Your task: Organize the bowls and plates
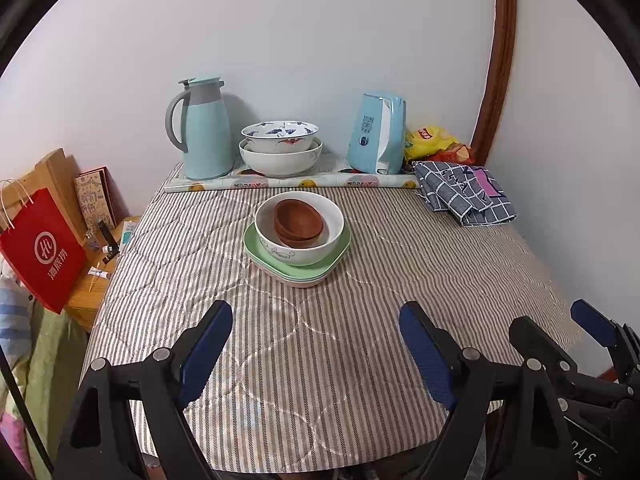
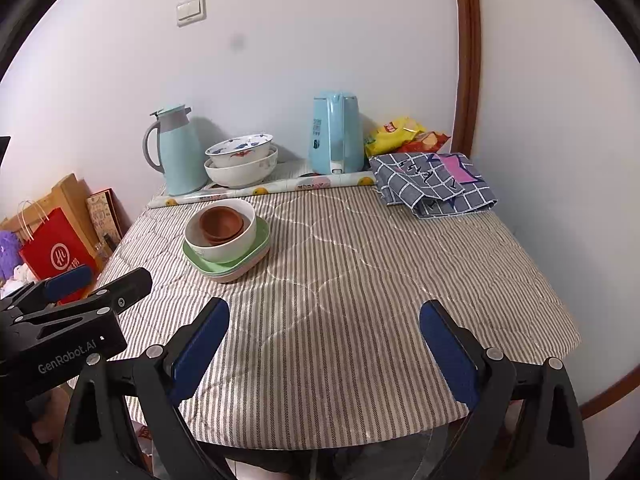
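The left gripper (image 1: 316,330) had its blue-padded fingers (image 1: 208,344) spread wide with nothing between them, hanging low in the frame over the near edge of the striped tablecloth (image 1: 360,300). The right gripper (image 2: 324,328) was the same, parted and empty, also at the bottom of its own view. Both seemed held back from the crockery, which suggested either a start not yet made or a job already finished (the pictures alone could not settle which).

Just above centre in the left view stood the stack: green plates (image 1: 340,250) at the bottom, a white bowl (image 1: 298,246) on them, and small brown bowls (image 1: 298,220) nested inside it. Largest lowest and smallest on top, probably so the pile sat steady.

Higher in the frame, against the wall, a patterned bowl (image 1: 280,134) sat inside a larger white bowl (image 1: 280,162), between a light blue thermos jug (image 1: 202,128) toward the left and a blue kettle (image 1: 378,134) toward the right. They rested on a rolled printed mat (image 1: 288,180). A folded checked cloth (image 1: 464,192) lay at the right, with snack packets (image 1: 432,140) behind it. A red paper bag (image 1: 44,248) stood off the table at the left edge.
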The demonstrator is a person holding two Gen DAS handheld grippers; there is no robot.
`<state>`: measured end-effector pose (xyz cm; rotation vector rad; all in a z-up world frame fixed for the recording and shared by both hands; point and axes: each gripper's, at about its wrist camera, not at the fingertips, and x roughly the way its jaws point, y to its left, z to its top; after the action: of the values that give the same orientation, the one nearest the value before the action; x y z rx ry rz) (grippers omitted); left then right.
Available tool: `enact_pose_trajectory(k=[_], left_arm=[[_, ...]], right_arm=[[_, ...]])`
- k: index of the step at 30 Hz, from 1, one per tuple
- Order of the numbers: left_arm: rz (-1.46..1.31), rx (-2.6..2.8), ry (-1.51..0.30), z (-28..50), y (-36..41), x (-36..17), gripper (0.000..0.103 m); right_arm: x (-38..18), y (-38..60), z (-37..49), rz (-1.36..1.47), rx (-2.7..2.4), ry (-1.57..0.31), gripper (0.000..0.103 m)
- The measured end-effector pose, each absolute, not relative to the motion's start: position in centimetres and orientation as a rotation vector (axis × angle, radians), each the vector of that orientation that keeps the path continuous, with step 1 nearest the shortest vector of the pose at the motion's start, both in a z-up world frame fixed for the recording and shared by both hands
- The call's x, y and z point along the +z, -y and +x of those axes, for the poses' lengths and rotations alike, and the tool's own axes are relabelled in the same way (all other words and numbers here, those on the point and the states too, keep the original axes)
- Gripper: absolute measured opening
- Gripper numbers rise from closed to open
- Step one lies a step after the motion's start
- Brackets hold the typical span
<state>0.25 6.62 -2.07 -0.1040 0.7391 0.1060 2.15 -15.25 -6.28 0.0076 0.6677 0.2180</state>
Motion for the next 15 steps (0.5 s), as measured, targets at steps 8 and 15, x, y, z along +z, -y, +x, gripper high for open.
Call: enact_pose_trajectory(k=[8,15], left_arm=[[-0.109,0.105,-0.741,0.20,-6.76,-2.05,0.085],[-0.112,0.107,-0.741,0.10,-6.85,-2.06,0.085]], right_arm=[[-6.17,15.25,2.03,0.007,0.216,-0.665,0.095],[-6.09,15.12,1.90,0.006,0.216,-0.663,0.095]])
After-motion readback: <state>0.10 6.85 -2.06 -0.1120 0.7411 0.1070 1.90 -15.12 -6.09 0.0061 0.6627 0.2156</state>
